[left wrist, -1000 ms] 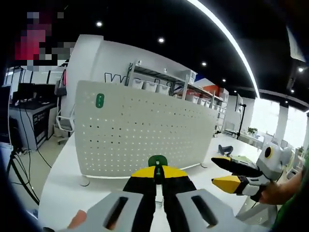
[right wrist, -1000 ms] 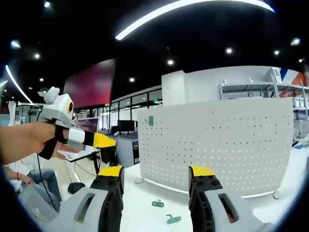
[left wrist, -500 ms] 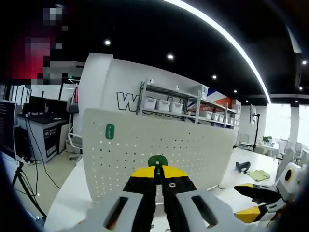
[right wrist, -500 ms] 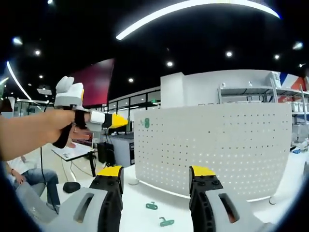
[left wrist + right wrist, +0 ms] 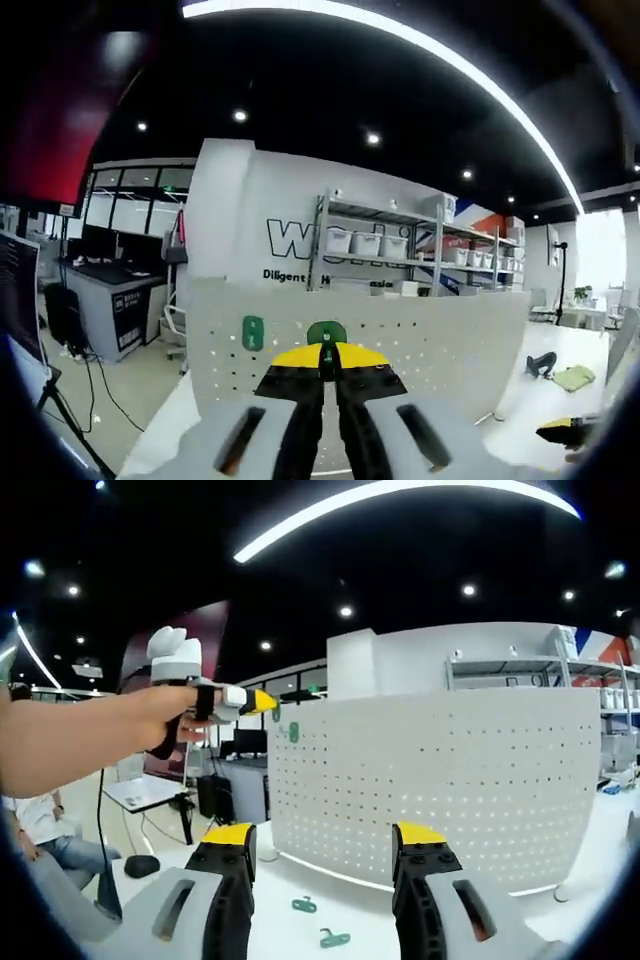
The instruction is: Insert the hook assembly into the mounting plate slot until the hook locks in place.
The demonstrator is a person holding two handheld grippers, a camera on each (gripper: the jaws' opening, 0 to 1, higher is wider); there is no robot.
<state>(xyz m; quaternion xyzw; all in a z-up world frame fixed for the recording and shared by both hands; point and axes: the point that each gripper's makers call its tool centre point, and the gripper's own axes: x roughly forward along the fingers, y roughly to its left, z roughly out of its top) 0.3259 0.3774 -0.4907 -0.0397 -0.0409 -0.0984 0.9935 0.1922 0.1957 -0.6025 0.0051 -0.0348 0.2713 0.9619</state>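
Your left claw (image 5: 322, 362) is clamped on a green hook (image 5: 326, 333), held up near the pegboard's (image 5: 440, 780) top edge, beside the green hook already mounted (image 5: 253, 333). Right claw (image 5: 322, 852) gapes, empty, over two spare hooks (image 5: 318, 921) on the counter (image 5: 290, 935). Risk: hook tip prob. hidden behind your jaws, so you may miss the slot or seat it w/o locking.

Left gripper (image 5: 321, 360) raised high, jaws pinched on a green hook (image 5: 326, 334); right gripper (image 5: 325, 845) low, jaws wide apart
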